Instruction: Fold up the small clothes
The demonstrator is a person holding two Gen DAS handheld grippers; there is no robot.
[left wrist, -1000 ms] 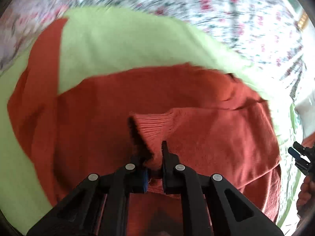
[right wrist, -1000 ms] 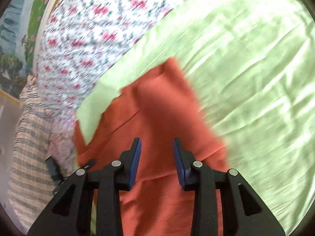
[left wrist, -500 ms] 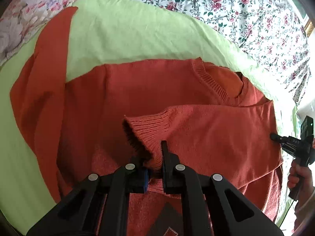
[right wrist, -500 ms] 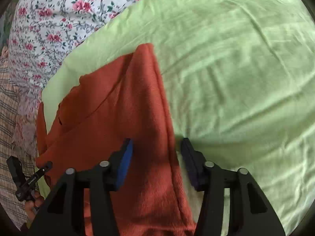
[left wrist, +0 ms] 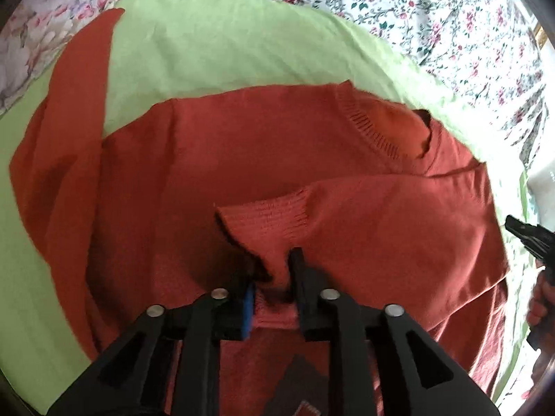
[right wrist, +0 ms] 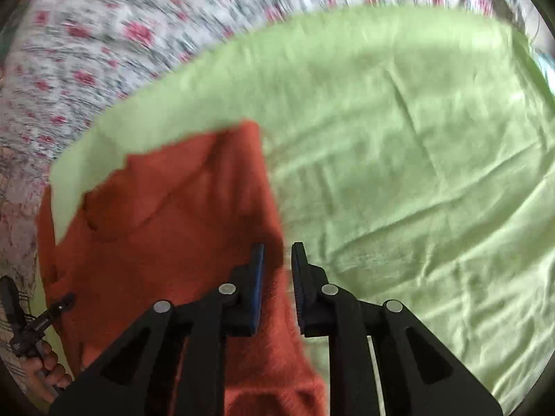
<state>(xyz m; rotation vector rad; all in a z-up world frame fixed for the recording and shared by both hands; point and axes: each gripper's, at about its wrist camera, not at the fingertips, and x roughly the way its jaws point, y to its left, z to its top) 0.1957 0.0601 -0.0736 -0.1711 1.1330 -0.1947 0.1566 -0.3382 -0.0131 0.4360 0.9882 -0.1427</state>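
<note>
An orange knit sweater [left wrist: 263,145] lies on a light green sheet [left wrist: 222,45]. One sleeve is folded across its chest, and my left gripper [left wrist: 272,267] is shut on that sleeve's ribbed cuff [left wrist: 267,222]. The other sleeve [left wrist: 79,114] stretches away at the left. In the right wrist view my right gripper [right wrist: 277,260] is shut on the edge of the sweater's sleeve [right wrist: 194,208], which lies along the green sheet [right wrist: 416,156]. The right wrist view is blurred by motion.
A white bedspread with red flowers [left wrist: 416,10] surrounds the green sheet and also shows in the right wrist view [right wrist: 121,34]. The other gripper and hand show at the right edge of the left wrist view [left wrist: 534,242] and at the lower left of the right wrist view [right wrist: 31,326].
My right gripper has closed on the sleeve edge; half a second ago its jaws were wide apart. My left gripper still holds the cuff and has shifted slightly.
</note>
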